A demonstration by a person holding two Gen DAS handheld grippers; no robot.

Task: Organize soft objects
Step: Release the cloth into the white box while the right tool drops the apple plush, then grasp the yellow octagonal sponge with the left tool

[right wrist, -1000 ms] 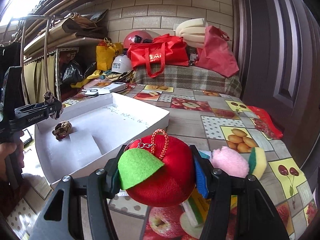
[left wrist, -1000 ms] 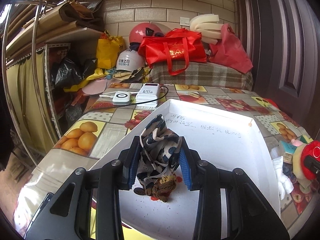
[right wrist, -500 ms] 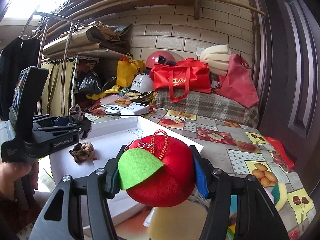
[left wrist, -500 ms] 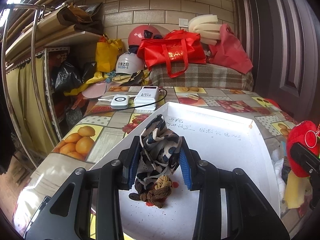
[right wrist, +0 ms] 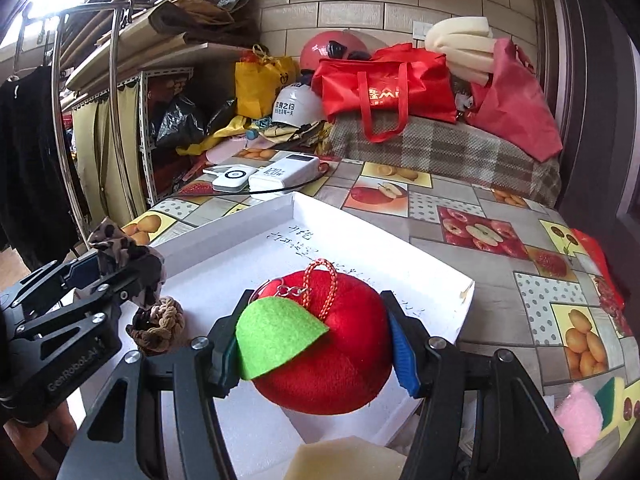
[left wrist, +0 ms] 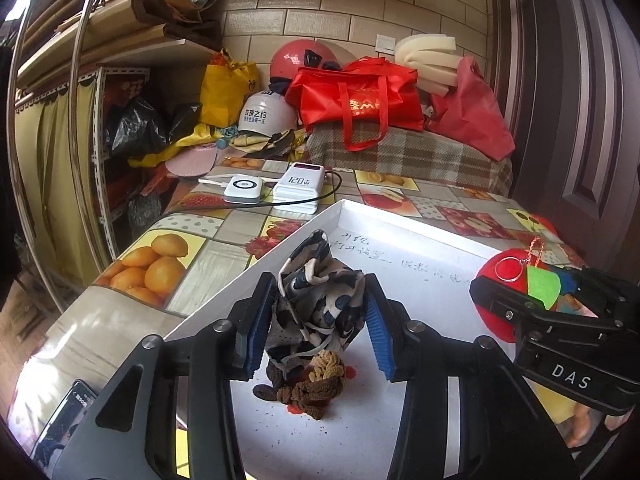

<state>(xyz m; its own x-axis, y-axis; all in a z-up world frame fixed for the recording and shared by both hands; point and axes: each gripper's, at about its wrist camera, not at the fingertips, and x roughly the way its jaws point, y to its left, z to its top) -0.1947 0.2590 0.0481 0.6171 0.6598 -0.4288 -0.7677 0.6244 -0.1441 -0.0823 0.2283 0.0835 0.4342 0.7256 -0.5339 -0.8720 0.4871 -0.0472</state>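
red plush apple (right wrist: 320, 340) now over white tray (left wrist: 400, 232), right fingers (right wrist: 402, 354) easing around it, left fingers (left wrist: 376, 324) parting beside patterned cloth (left wrist: 320, 300)

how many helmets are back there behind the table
2: a red helmet against the brick wall, and a white helmet just below and in front of it, beside the red bag. The clutter may hide more.

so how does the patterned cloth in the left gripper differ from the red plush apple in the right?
The patterned cloth is crumpled, limp and camouflage-like in navy, white and brown; the plush apple is round, stuffed, plain red, with a green leaf and a chain loop. The left gripper is opening, so the cloth sits loosely between its pads; the right gripper still presses the apple on both sides. Both are soft and above the white tray.
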